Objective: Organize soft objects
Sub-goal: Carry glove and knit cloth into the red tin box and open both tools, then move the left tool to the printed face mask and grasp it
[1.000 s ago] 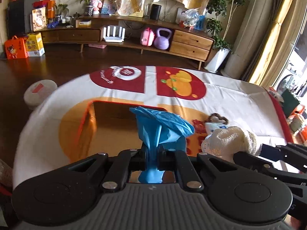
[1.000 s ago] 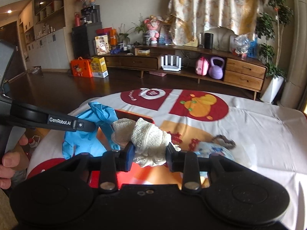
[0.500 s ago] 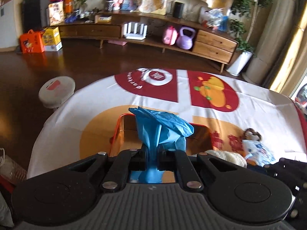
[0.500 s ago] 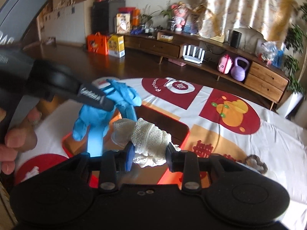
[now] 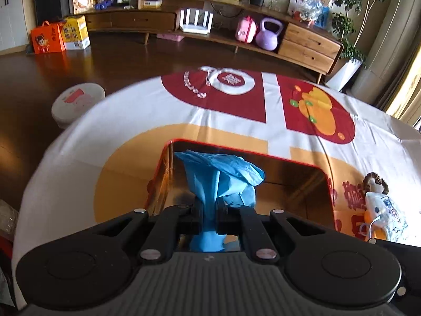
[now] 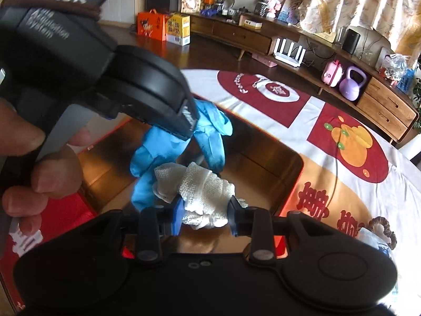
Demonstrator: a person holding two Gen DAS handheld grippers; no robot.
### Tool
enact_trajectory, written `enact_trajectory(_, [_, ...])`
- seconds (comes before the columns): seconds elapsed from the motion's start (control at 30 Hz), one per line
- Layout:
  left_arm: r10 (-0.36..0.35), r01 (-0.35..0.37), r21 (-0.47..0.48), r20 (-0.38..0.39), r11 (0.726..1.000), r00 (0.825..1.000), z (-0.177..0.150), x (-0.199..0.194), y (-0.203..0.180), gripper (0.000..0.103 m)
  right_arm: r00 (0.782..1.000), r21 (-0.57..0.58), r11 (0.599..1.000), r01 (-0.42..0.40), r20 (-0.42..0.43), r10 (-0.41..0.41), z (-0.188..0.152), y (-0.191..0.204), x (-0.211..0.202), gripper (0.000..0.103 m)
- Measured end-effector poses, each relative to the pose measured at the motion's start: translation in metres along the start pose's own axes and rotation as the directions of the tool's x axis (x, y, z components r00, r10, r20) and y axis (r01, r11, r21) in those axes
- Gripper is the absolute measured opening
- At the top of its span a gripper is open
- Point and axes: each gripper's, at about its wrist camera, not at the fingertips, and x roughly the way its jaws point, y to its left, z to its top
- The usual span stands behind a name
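A crumpled blue glove [image 5: 223,181] hangs pinched in my left gripper [image 5: 209,212], which is shut on it above the open red box with a golden inside [image 5: 289,184]. In the right wrist view the same blue glove [image 6: 210,137] dangles under the left gripper's body [image 6: 147,100], held by a person's hand [image 6: 39,163]. My right gripper [image 6: 204,214] is shut on a white mesh cloth [image 6: 205,192], just right of the glove and over the box [image 6: 263,163].
A patterned face mask [image 5: 384,213] and a brown hair tie [image 5: 376,177] lie on the red, white and orange tablecloth [image 5: 158,110] right of the box. A round white stool [image 5: 76,102] stands past the table's left edge. A long wooden sideboard [image 5: 302,42] lines the far wall.
Both grippers have come down and forward over the box with their loads. The left gripper now fills the upper left of the right wrist view; the white cloth left the left wrist view.
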Motion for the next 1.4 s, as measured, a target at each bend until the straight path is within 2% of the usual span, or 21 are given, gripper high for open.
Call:
enact_trajectory(0.17, [-0.021, 0.022, 0.013, -0.044, 1.000, 0.999, -0.005, 0.014, -0.003, 0.007, 1.000, -0.012, 1.000, 0.007, -0.020, -0.007, -0.003, 0.002, 0.008, 0.035])
enact_trajectory(0.47, [-0.015, 0.016, 0.010, -0.102, 1.000, 0.995, -0.013, 0.026, -0.002, 0.008, 1.000, 0.011, 1.000, -0.014, -0.025, 0.014, -0.006, -0.005, 0.010, 0.042])
enact_trajectory(0.97, [0.012, -0.012, 0.003, -0.094, 1.000, 0.995, -0.018, 0.017, -0.001, 0.010, 0.999, 0.085, 0.996, -0.041, 0.018, 0.040, -0.009, -0.020, -0.008, 0.057])
enact_trajectory(1.2, [0.026, -0.026, 0.002, -0.065, 1.000, 0.998, -0.018, 0.008, -0.004, 0.033, 0.998, 0.089, 0.995, -0.038, 0.046, 0.033, -0.014, -0.021, -0.024, 0.064])
enact_trajectory(1.23, [0.026, -0.025, 0.004, -0.061, 1.000, 0.998, -0.019, 0.006, -0.005, 0.049, 0.998, 0.095, 0.995, -0.040, 0.054, 0.035, -0.014, -0.023, -0.028, 0.064])
enact_trajectory(1.3, [0.022, -0.022, 0.003, -0.037, 1.000, 0.999, -0.019, 0.000, -0.006, 0.070, 0.997, 0.104, 0.994, -0.043, 0.065, 0.036, -0.015, -0.026, -0.035, 0.064])
enact_trajectory(1.4, [0.012, -0.012, 0.012, -0.016, 1.000, 1.000, -0.019, -0.008, -0.009, 0.070, 0.996, 0.113, 0.993, -0.040, 0.079, 0.031, -0.018, -0.030, -0.046, 0.065])
